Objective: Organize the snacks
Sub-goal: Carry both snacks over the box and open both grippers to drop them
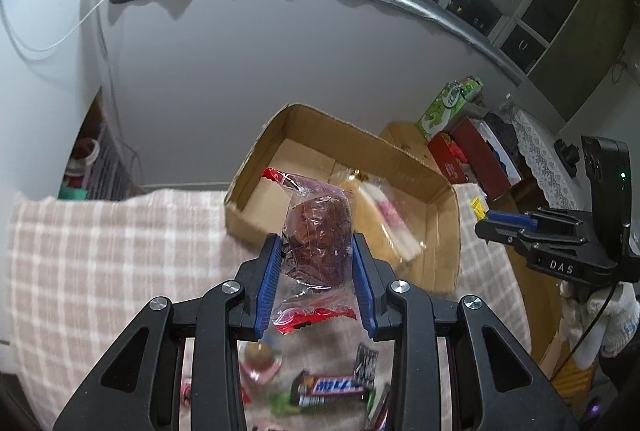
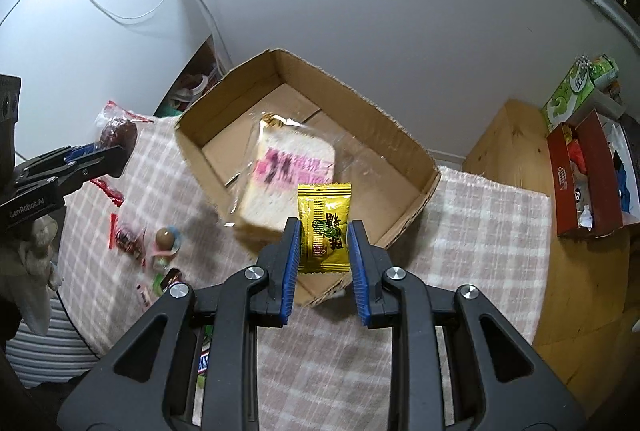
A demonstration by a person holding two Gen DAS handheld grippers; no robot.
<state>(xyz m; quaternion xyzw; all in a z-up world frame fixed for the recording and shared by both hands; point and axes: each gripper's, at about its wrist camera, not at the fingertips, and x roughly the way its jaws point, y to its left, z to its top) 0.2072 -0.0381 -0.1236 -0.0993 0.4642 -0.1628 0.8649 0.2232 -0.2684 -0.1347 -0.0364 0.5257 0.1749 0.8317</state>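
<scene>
Table (image 2: 460,231): checked cloth; front right part bare.
Box (image 2: 404,135): open-topped, holds bread (image 2: 292,167); back half free.
Left gripper (image 1: 316,259): clamped on brown cake packet (image 1: 320,231), held near box edge.
Right gripper (image 2: 324,243): pinched on yellow sachet (image 2: 325,227), held over box front rim.
Loose snacks (image 2: 160,243): left of box.

A pink-and-white checked cloth (image 2: 460,231) covered the surface that carried everything. On its far middle sat an open cardboard box (image 2: 416,155), a clear-wrapped loaf of sliced bread (image 2: 288,171) leaning over its near wall. To the left of the box loose snacks lay on the cloth: a red-edged clear packet (image 2: 128,239), a round chocolate ball on a pink base (image 2: 166,241) and, nearer, a chocolate bar (image 1: 332,387). To the right bare wood (image 2: 516,147) showed past the cloth's edge.
</scene>
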